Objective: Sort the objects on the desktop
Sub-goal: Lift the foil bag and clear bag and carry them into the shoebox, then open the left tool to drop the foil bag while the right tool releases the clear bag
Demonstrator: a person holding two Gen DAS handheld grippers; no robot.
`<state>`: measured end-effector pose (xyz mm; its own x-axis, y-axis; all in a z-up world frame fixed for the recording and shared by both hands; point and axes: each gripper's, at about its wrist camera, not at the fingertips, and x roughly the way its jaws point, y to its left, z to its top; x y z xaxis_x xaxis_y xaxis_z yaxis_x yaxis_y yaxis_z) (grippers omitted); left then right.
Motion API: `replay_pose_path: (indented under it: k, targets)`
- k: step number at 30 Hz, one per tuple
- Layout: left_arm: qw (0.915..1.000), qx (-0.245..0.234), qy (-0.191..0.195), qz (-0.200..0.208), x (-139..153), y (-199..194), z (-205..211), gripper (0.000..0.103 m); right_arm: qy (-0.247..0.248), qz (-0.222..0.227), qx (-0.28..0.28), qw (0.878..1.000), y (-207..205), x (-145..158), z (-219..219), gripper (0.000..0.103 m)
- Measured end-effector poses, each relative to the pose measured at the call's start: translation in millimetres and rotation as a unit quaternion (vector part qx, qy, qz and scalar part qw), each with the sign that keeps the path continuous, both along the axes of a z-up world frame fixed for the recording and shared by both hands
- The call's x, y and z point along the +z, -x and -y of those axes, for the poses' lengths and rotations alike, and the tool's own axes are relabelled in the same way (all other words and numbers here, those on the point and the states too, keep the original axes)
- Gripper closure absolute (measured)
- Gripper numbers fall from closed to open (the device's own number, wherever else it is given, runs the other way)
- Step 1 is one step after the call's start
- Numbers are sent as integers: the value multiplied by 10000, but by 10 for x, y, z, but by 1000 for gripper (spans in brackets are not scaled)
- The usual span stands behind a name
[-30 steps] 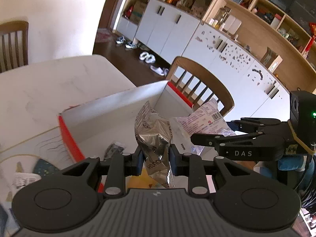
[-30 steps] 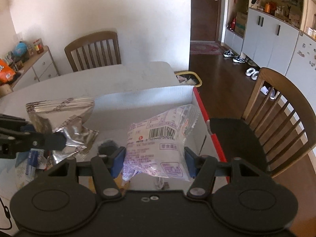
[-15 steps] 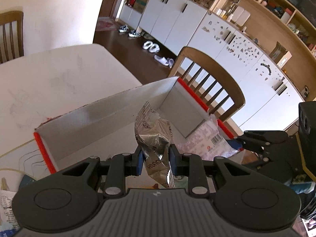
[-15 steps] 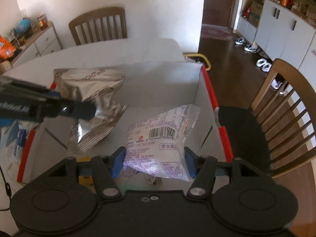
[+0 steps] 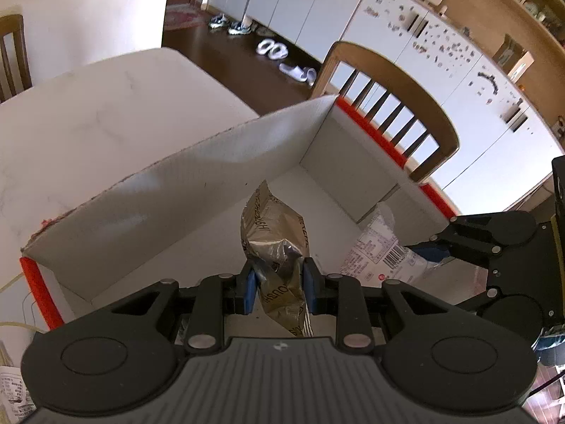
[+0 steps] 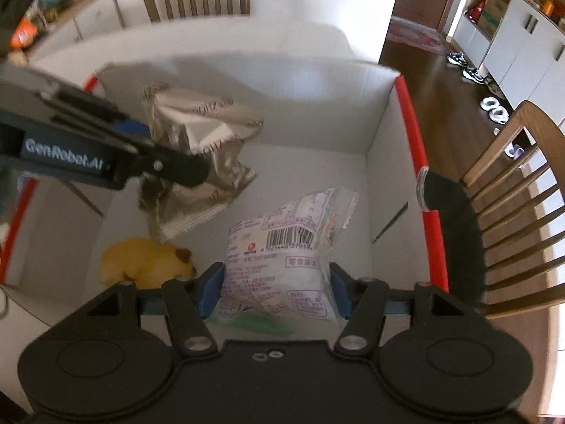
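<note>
Left gripper [image 5: 277, 289], nearly closed, pinches a crumpled silver foil packet [image 5: 275, 236]; right gripper [image 6: 275, 289], half open, clamps a white barcoded snack bag [image 6: 282, 254] above the white box [image 6: 374, 106].

I've got both pitched steeply down: left gripper [image 5: 277, 284] pinched narrow on a silver packet [image 5: 273, 236], right gripper [image 6: 275, 291] beside it clamped wider on a white packet [image 6: 282, 254].

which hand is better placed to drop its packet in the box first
Right, probably. The right gripper holds the white packet low over bare box floor. The left gripper holds the foil packet higher, above the yellow toy.
</note>
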<state>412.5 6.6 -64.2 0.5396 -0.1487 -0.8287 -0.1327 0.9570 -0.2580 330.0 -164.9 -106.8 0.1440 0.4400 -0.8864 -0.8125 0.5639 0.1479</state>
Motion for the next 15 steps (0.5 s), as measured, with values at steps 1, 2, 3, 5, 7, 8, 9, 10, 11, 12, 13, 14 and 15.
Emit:
replay_pose_path:
  k: [1, 2, 3, 5, 7, 8, 9, 10, 11, 12, 13, 14, 15]
  targets:
    - [10000, -12, -19, -69, -17, -12, 2, 78, -13, -104, 30, 9999, -12, -13, -10, 42]
    - [9999, -35, -48, -114, -32, -28, 16, 78, -28, -228, 96, 9997, -14, -28, -18, 42]
    - [9999, -63, -67, -137, -49, -37, 28, 78, -11, -274, 162, 9995, -3, -40, -27, 42]
    - [9997, -108, -32, -206, -78, -75, 30, 78, 76, -293, 254, 9992, 21, -66, -56, 41]
    - [9995, -145, -14, -269, -104, -108, 33, 78, 47, -341, 245, 9991, 27, -77, -62, 41]
    - [9994, -146, 5, -329, -118, -128, 41, 78, 44, -350, 240, 9991, 29, -81, -64, 41]
    - [9992, -154, 29, -373, -133, -135, 35, 78, 41, -362, 239, 9990, 26, -83, -58, 41]
    - [9990, -168, 26, -418, -148, -148, 39, 78, 33, -377, 237, 9990, 28, -85, -59, 41]
    - [9988, -187, -15, -453, -157, -164, 50, 78, 25, -387, 231, 9990, 34, -89, -64, 40]
    - [9986, -196, -46, -488, -168, -160, 39, 78, 23, -390, 229, 9990, 42, -93, -68, 40]
    - [9984, -192, -63, -531, -182, -170, 40, 78, 17, -393, 231, 9990, 46, -90, -77, 40]
    - [9982, -194, -71, -571, -194, -178, 44, 78, 12, -384, 233, 9990, 57, -91, -79, 39]
    - [9979, -199, -84, -604, -203, -190, 47, 78, 16, -368, 232, 9991, 67, -91, -92, 38]
